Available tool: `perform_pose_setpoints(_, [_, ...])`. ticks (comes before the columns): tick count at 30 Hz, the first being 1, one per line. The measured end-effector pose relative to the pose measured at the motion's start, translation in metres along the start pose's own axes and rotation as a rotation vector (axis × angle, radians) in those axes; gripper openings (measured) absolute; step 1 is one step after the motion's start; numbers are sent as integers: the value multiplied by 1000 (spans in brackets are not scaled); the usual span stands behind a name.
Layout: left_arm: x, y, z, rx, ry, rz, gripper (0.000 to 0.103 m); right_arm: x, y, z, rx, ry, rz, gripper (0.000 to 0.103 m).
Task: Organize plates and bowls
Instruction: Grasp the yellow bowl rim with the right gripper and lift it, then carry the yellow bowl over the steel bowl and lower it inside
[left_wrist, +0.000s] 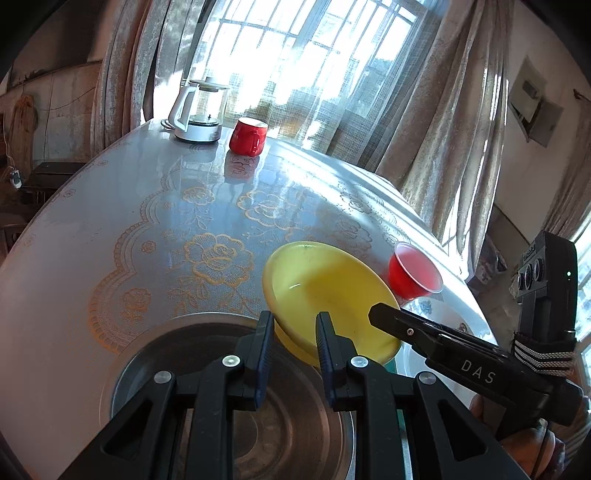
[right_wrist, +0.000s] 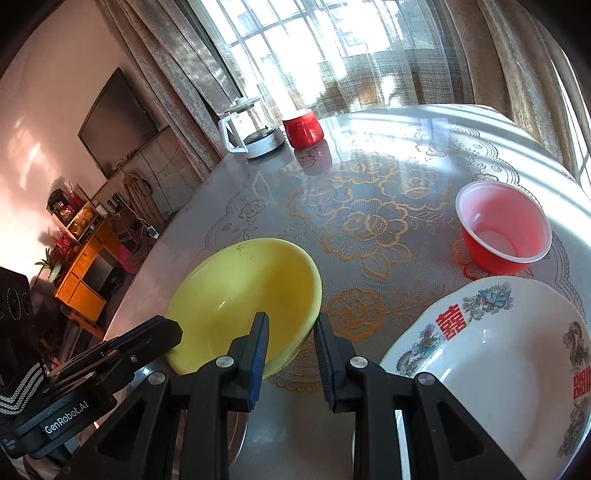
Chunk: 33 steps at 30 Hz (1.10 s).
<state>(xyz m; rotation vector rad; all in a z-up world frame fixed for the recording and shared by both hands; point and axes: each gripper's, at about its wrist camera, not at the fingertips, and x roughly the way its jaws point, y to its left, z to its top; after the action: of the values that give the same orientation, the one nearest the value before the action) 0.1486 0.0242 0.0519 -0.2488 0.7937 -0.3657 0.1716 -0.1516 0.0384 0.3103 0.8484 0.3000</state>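
Note:
A yellow bowl (left_wrist: 325, 280) (right_wrist: 243, 295) hangs tilted just above the table, held from both sides. My left gripper (left_wrist: 295, 332) is shut on its near left rim, above a round steel plate (left_wrist: 147, 354). My right gripper (right_wrist: 291, 332) is shut on the bowl's near right rim. In the left wrist view its finger (left_wrist: 384, 317) lies over that rim. A white plate (right_wrist: 480, 369) (left_wrist: 443, 314) with red characters and floral decoration lies to the right. Behind it stands a small red plastic bowl (right_wrist: 502, 229) (left_wrist: 415, 273).
The table (left_wrist: 147, 221) has a glossy cloth with gold flowers. At its far edge stand a glass kettle (left_wrist: 199, 110) (right_wrist: 255, 133) and a red mug (left_wrist: 248, 136) (right_wrist: 303, 129). Curtains and a window lie behind; a wall screen (right_wrist: 118, 122) and an orange cabinet (right_wrist: 85, 266) are to the left.

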Motion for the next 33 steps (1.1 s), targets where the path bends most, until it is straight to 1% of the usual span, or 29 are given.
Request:
perform_pose_setpoints(6, [-23,10,-15,-26,-30,5,23,-12,15,-14,-20,-22,41,25])
perform_pose_setpoints(12, [-43,21,-31,-47,-46,22,23,-14,29,-27,-41,-19,80,25])
perform_pose_setpoints(21, [-61,45,-58,-90,-43,57,23,-1,50,-49,-75,21,130,25])
perform_pose_setpoints(26, [-63,54,-68,-100,-38,79,23,4,58,-58,-99,36,133,25])
perform_pose_setpoints(33, [-60,60,-77,-103,-29,100,23,10,64,-67,-132,54,114,25])
